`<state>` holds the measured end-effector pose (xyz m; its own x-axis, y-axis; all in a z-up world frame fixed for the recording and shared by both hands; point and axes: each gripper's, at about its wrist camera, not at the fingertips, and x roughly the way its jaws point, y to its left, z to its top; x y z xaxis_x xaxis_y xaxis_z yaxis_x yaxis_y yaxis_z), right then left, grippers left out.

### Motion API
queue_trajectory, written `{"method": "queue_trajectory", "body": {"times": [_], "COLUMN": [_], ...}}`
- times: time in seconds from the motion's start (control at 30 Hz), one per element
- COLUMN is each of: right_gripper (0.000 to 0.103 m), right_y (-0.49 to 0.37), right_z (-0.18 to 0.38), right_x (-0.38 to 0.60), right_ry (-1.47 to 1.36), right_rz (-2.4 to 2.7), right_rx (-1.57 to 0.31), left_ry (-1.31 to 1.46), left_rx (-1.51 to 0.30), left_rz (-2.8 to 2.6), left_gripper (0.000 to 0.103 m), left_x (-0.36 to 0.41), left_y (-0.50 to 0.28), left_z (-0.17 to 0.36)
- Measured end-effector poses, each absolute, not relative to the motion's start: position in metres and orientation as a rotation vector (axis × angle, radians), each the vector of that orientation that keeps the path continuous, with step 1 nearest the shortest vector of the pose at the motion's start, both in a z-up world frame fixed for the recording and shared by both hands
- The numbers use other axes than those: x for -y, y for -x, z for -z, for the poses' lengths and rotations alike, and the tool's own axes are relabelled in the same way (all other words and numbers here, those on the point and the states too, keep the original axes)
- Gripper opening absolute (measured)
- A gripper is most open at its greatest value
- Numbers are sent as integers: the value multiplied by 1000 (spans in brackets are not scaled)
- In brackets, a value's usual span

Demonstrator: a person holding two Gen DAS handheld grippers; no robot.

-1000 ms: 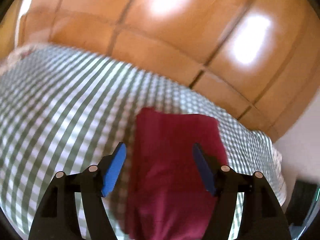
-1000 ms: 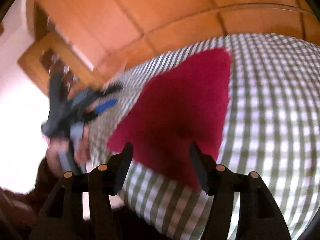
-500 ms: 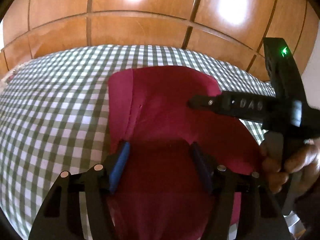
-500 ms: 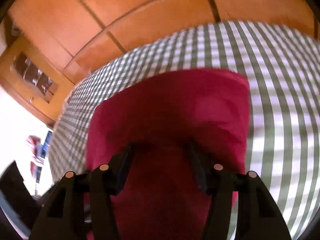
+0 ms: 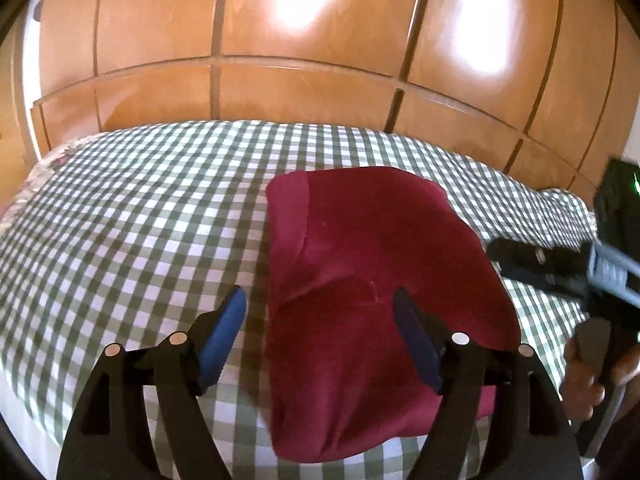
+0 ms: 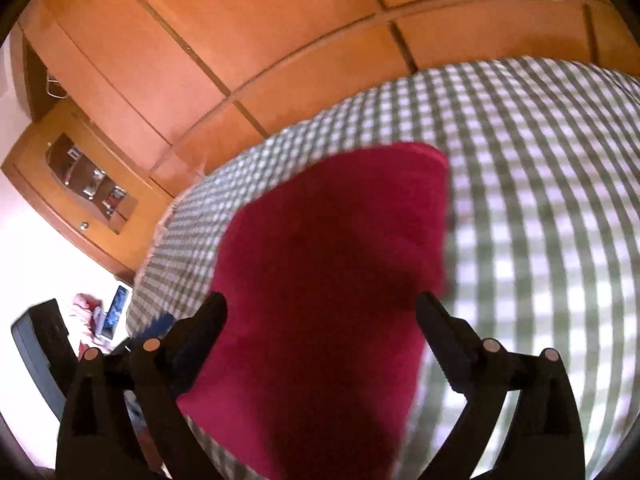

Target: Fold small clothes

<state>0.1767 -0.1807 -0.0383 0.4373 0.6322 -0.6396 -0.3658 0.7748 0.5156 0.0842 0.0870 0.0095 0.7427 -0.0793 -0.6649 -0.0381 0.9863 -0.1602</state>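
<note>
Plainly, the dark red garment (image 5: 372,280) lies folded on the green-checked bed (image 5: 140,216), its near end reaching the bed's front edge; a layered edge runs down its left side in the left wrist view, and a soft crease crosses its middle. It looks like light knit cloth: limp, quick to sag and slide over itself, with nothing stiff or breakable in it. A pinch at a corner or along a doubled edge should carry it best, since a grip in the middle would likely bunch the layers.

The left tool (image 5: 320,336) hangs over the garment's near left part with its blue pads apart, one over bare checks and one over the cloth, clamped on nothing. The right tool (image 6: 324,332) stands wider still above the near part, nothing between its pads but cloth lying below. Both have just been opening. A hand (image 5: 588,376) carries the right tool at the right edge of the left view. Behind the bed rises a panelled wooden wardrobe (image 5: 312,40).
</note>
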Motion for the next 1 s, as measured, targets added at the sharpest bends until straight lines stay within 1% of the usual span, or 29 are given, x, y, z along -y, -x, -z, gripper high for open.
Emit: {"method": "queue_trajectory", "body": {"times": [0.13,0.43,0.47,0.5,0.67,0.73,0.8,0.83,0.87,0.9,0.93,0.97,1.0], "right_gripper": [100,100,100,100,99,94,94,88,84,74,62,57,52], "right_y": [-162,-158,-160,-162,-179,-184,-187,-187,-187,-185,-183,-180,-174], "right_z": [42,59,62,65,89,95,98,98,97,95,92,87,81], "right_x": [198,213,213,212,197,181,167,162,160,159,160,162,163], "right_ry": [-376,-412,-416,-426,-472,-464,-406,-372,-351,-334,-325,-315,-297], "right_rz": [-654,-648,-652,-658,-734,-779,-788,-776,-765,-759,-752,-749,-744], "right_rx": [-938,-975,-981,-988,-1073,-1098,-1101,-1098,-1098,-1096,-1087,-1069,-1042], "left_ry": [165,187,191,203,401,506,559,566,577,590,602,615,626], "left_rx": [-739,-796,-804,-811,-855,-869,-863,-862,-863,-862,-863,-860,-855], "left_rz": [19,36,38,42,171,236,288,311,334,346,366,385,398], "left_gripper": [75,75,78,78,78,78,74,66,62,59,53,49,48], "left_x": [-87,-87,-87,-89,-115,-128,-135,-135,-135,-135,-134,-133,-131], "left_y": [-82,-78,-78,-78,-80,-82,-83,-83,-84,-84,-84,-83,-82], "left_z": [-9,9,12,15,41,53,60,60,62,63,64,63,60]}}
